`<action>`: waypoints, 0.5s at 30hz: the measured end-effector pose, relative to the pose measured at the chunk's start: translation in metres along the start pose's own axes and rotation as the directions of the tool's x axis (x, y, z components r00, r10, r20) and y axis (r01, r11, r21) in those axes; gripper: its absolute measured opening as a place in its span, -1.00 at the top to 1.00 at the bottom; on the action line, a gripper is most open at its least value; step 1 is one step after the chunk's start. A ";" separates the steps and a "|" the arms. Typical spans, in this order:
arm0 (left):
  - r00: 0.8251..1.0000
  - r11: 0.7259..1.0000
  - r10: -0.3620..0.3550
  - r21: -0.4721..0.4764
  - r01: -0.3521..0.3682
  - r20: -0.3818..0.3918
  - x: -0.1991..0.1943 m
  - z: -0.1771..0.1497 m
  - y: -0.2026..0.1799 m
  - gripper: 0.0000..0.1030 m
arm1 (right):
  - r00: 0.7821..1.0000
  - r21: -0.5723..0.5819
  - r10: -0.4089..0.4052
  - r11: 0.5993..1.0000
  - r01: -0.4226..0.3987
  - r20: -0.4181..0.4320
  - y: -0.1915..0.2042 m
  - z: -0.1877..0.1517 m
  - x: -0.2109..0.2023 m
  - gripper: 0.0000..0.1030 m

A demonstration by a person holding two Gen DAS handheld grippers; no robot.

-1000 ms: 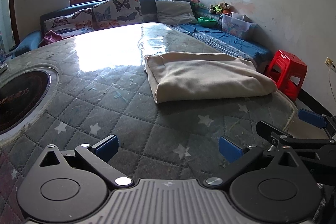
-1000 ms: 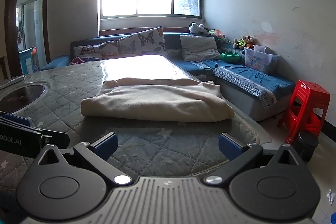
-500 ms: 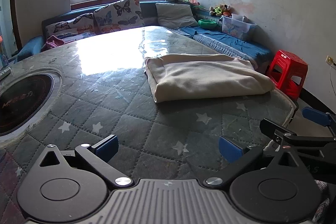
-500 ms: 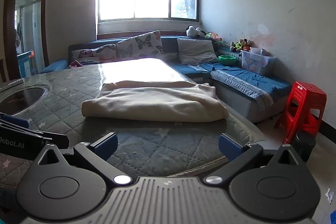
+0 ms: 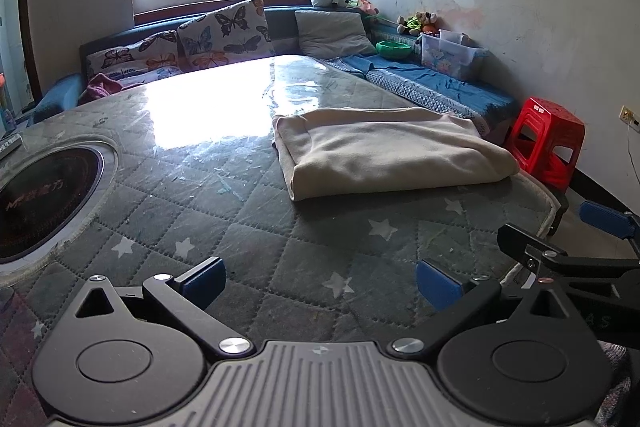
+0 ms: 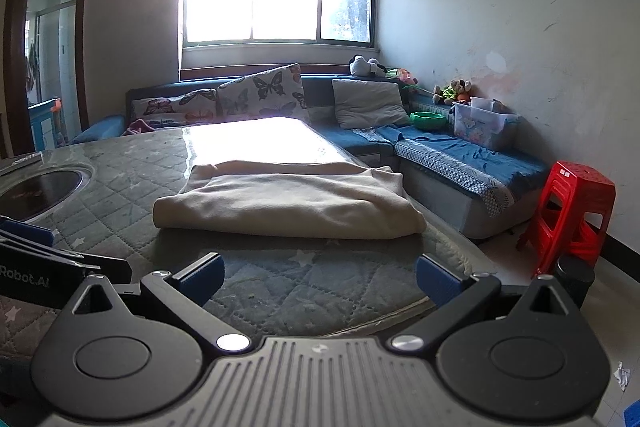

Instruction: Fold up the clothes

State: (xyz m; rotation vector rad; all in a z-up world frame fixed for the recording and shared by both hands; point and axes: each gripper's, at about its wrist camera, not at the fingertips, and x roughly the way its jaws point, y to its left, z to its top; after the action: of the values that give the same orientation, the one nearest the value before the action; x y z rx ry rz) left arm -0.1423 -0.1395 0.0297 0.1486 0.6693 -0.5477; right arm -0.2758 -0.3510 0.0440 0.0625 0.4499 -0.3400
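Observation:
A cream garment [image 5: 384, 151] lies folded into a flat rectangle on the quilted grey-green table cover [image 5: 240, 227], towards the table's right side. It also shows in the right wrist view [image 6: 288, 203], straight ahead. My left gripper [image 5: 320, 281] is open and empty, held above the table's near part, well short of the garment. My right gripper [image 6: 320, 277] is open and empty near the table's front right edge. The right gripper also shows at the right edge of the left wrist view [image 5: 560, 239].
A round black cooktop [image 5: 36, 199] is set into the table at the left. A blue corner sofa [image 6: 460, 151] with cushions, toys and a clear box runs behind and to the right. A red plastic stool [image 6: 572, 215] stands on the floor at the right.
Both grippers have drawn back and risen a little, away from the folded garment. The garment has not moved.

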 end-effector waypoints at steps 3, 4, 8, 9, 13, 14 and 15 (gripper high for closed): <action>1.000 1.000 0.000 -0.002 0.000 -0.006 0.001 0.000 0.000 -1.00 | 1.000 0.004 0.000 1.000 0.000 -0.006 -0.001 0.000 0.002 -1.00; 1.000 1.000 0.001 -0.001 -0.001 -0.008 0.002 0.000 -0.001 -1.00 | 1.000 0.005 0.001 1.000 -0.001 -0.009 -0.001 -0.001 0.002 -1.00; 1.000 1.000 0.007 -0.001 -0.007 -0.017 0.005 0.000 -0.001 -1.00 | 1.000 0.010 0.005 1.000 -0.005 -0.018 -0.001 -0.002 0.006 -1.00; 1.000 1.000 0.008 -0.002 -0.008 -0.019 0.006 0.001 -0.001 -1.00 | 1.000 0.010 0.007 1.000 -0.006 -0.020 -0.001 -0.002 0.007 -1.00; 1.000 1.000 0.012 -0.001 -0.012 -0.026 0.009 0.002 -0.001 -1.00 | 0.999 0.008 0.013 1.000 -0.013 -0.030 -0.001 -0.002 0.011 -1.00; 1.000 1.000 0.013 0.000 -0.013 -0.029 0.010 0.002 -0.002 -1.00 | 0.999 0.011 0.014 1.000 -0.014 -0.034 -0.001 -0.002 0.013 -1.00; 0.999 1.000 0.013 0.000 -0.013 -0.031 0.011 0.003 -0.002 -1.00 | 0.999 0.014 0.015 1.000 -0.014 -0.038 -0.002 -0.002 0.015 -1.00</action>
State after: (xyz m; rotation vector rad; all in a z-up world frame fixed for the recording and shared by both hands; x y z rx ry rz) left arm -0.1345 -0.1465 0.0248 0.1618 0.6976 -0.5337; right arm -0.2648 -0.3570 0.0362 0.0859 0.4849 -0.3279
